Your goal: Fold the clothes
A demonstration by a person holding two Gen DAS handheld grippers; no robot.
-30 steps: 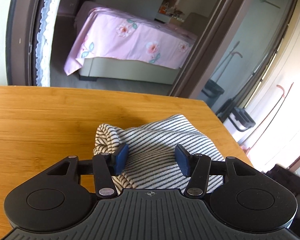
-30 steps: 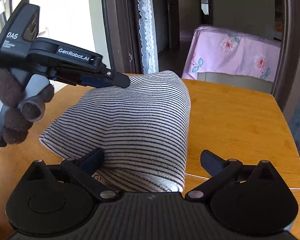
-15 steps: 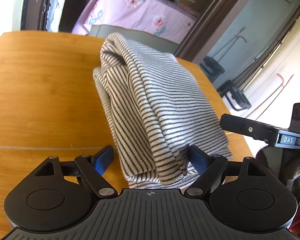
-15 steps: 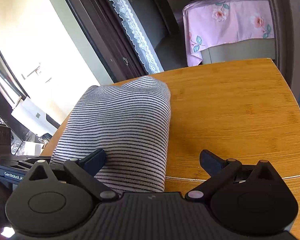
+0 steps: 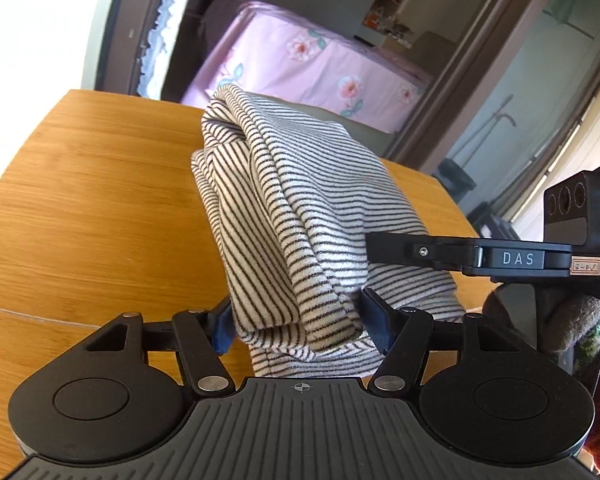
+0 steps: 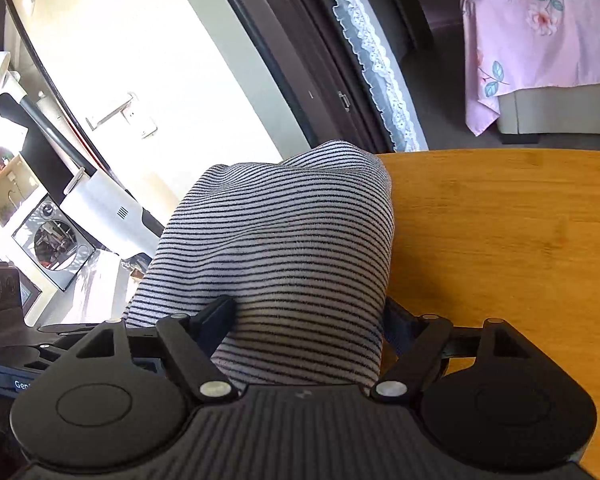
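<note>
Your folded striped cloth (image 5: 300, 208) lies in a thick bundle on the wooden surface (image 5: 80, 220). Your left gripper (image 5: 296, 326) has its jaws closing, and both pads squeeze the near end of the cloth. Your right gripper (image 6: 308, 320) has its jaws closing on the other end, pads touching it.

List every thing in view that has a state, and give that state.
striped garment: folded into a thick bundle, lying on the wooden table.
left gripper: closing, bundle's end between its pads.
right gripper: closing around the bundle's other end.
</note>
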